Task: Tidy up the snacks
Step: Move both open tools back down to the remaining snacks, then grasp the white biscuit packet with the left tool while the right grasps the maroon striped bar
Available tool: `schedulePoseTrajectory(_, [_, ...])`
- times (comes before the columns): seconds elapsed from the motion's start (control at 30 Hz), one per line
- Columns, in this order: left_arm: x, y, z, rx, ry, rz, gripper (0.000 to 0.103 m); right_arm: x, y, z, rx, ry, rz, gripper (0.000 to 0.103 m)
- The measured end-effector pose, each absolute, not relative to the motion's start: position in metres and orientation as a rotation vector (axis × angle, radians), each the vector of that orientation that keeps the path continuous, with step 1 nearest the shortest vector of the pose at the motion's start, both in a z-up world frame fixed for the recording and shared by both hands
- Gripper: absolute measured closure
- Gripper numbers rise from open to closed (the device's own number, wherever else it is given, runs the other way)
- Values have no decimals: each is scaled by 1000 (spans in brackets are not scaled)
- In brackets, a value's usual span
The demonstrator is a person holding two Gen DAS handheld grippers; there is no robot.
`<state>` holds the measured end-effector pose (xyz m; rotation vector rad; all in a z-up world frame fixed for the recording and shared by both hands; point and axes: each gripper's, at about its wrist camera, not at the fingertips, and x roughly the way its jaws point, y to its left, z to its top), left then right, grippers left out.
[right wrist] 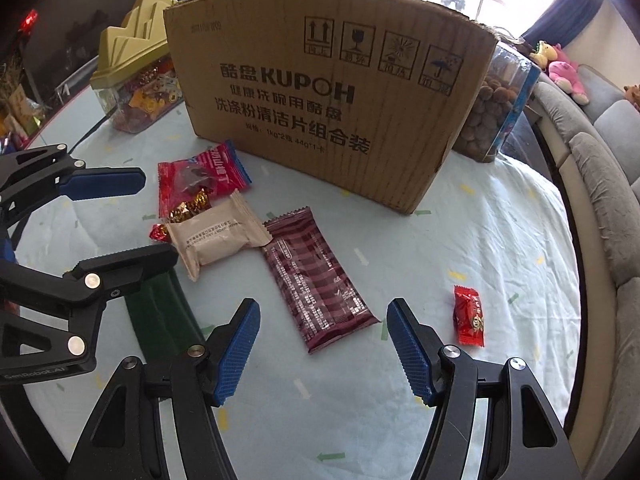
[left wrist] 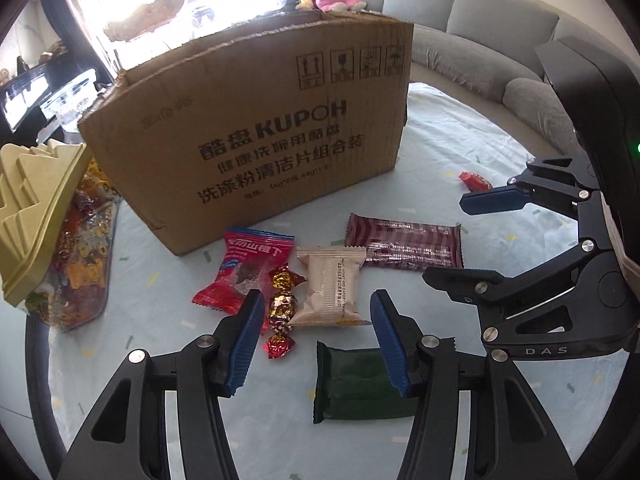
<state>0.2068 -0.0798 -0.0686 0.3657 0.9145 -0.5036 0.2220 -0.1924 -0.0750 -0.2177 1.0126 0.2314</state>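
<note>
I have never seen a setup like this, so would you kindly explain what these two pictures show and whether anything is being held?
A person holds two hand-held grippers, each with a fisheye camera looking along its blue-padded fingers. One picture comes from the left gripper, the other from the right gripper; each also sees the other gripper from the side. Both are open and hold nothing. On the cloth-covered table stands a cardboard box. Before it lie snacks: a maroon bar, a beige packet, a red-blue packet, foil candies, a dark green packet and a small red candy.
</note>
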Motion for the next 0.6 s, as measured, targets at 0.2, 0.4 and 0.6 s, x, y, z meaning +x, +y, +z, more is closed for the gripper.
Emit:
schedulePoseTrajectory(0.2, [215, -86, -79, 373, 930, -515, 52, 231, -193, -85, -222, 1024, 241, 36])
schedulePoseTrajectory(0.4, [227, -93, -86, 363, 947, -514, 54, 242, -197, -90, -180, 1042, 239, 36])
schedulePoseTrajectory(0.6, [233, -100, -90, 356, 946, -512, 59, 254, -198, -94, -180, 1046, 234, 36])
